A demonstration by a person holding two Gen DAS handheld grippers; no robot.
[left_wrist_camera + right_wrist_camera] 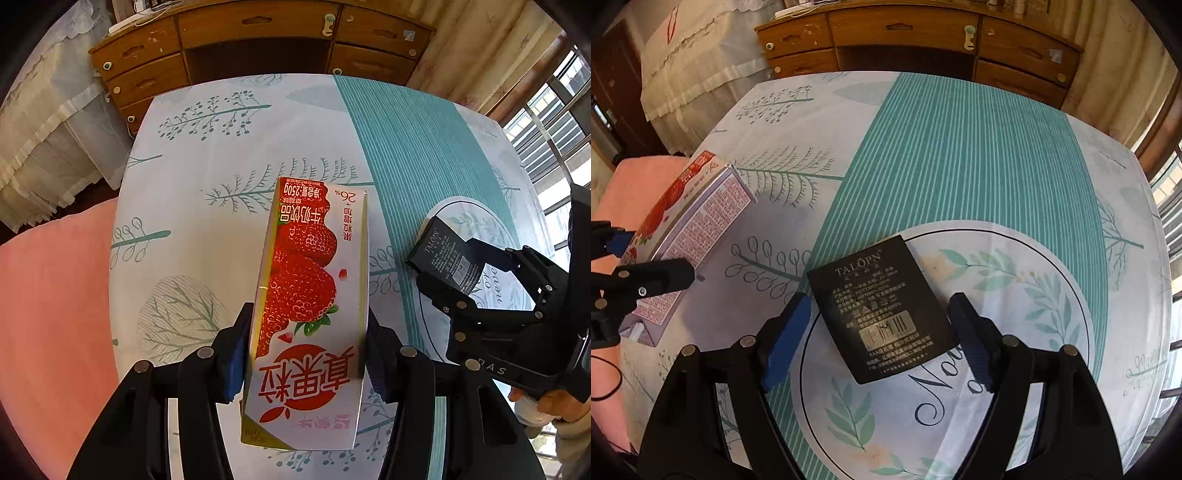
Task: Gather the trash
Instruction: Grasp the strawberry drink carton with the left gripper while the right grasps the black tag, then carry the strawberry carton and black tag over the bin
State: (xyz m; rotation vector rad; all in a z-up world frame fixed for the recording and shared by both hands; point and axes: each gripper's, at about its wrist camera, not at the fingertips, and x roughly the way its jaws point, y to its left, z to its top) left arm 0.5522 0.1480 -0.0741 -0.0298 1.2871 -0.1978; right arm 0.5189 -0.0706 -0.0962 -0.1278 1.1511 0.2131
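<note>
My left gripper is shut on a strawberry milk carton, white and red, held lengthwise between the blue pads above the table; the carton also shows at the left of the right wrist view. My right gripper is open, its fingers either side of a flat black TALOPN tag that lies on the tablecloth. In the left wrist view the right gripper sits at the right, by the tag.
The table wears a white and teal leaf-print cloth. A wooden drawer cabinet stands behind it. A pink cushion lies to the left. A lace-covered piece of furniture stands at far left, windows at right.
</note>
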